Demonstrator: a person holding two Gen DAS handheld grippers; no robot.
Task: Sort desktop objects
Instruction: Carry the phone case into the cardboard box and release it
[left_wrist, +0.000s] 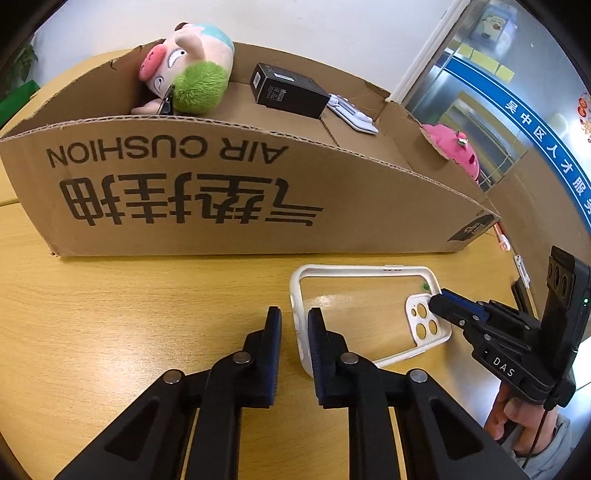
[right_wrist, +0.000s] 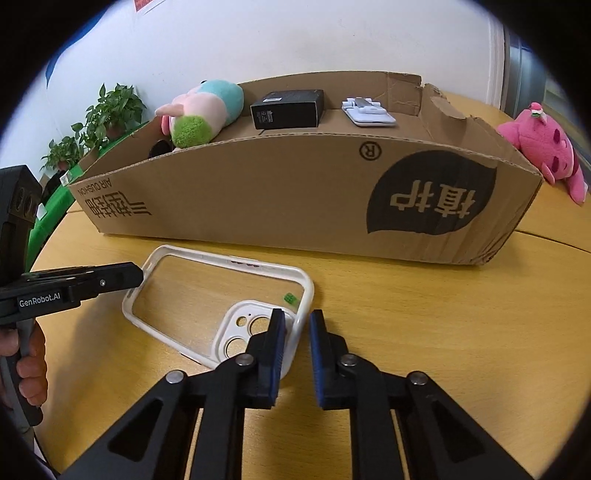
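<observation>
Presently, a white-rimmed clear plastic phone case (right_wrist: 218, 295) lies flat on the wooden table (right_wrist: 388, 332), at six o'clock from the long brown cardboard box (right_wrist: 295, 192). Its rim is straddled by the parted right gripper (right_wrist: 297, 328) and left gripper (left_wrist: 294, 325), neither yet clamped; the jaws should be closed squarely before lifting.

Corrugated cardboard box (left_wrist: 229, 192), wood-grain table (left_wrist: 129, 314)

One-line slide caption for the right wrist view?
Right claw straddles the phone case rim on the table, cardboard box behind.
</observation>
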